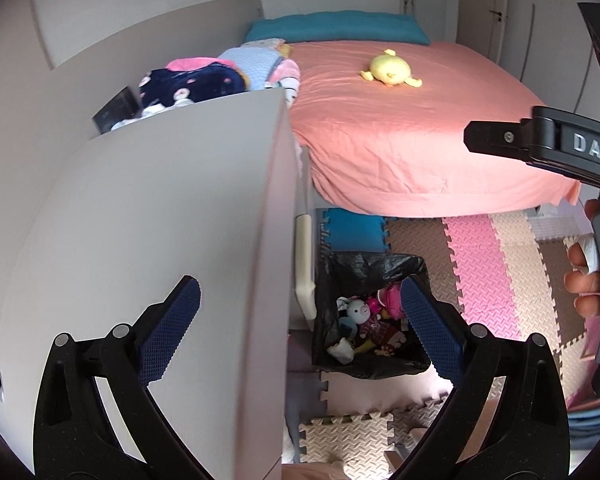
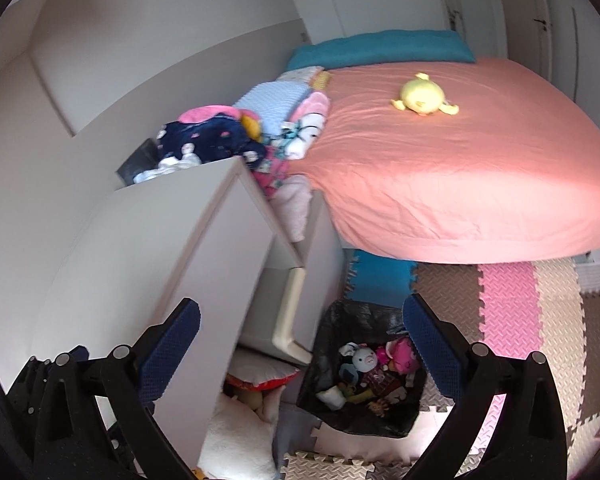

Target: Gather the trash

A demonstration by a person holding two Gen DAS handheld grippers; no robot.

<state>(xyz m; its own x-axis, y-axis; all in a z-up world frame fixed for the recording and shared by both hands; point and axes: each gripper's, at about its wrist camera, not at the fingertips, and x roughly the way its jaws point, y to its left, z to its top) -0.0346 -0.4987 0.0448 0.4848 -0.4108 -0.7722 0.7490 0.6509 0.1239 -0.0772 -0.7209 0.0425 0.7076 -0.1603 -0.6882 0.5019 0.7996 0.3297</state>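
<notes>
A small bin with a black liner (image 1: 374, 264) stands on the floor beside a white cabinet. Soft toys and a crumpled white wad (image 1: 342, 350) lie inside it. My left gripper (image 1: 298, 282) hangs open above the cabinet's edge and the bin, with nothing between its blue pads. In the right wrist view the same bin (image 2: 360, 314) sits just below my right gripper (image 2: 300, 302), which is also open and holds nothing. The white wad (image 2: 332, 396) shows at the bin's near left corner. The right gripper's black body (image 1: 560, 148) and the hand holding it (image 1: 584, 276) enter the left wrist view from the right.
The white cabinet (image 1: 160, 220) fills the left side, with folded clothes (image 1: 192, 84) behind it. A bed with a pink sheet (image 1: 400, 128) carries a yellow plush toy (image 1: 390, 70). Foam puzzle mats (image 1: 484, 272) cover the floor. Cushions (image 2: 256, 372) lie under the cabinet.
</notes>
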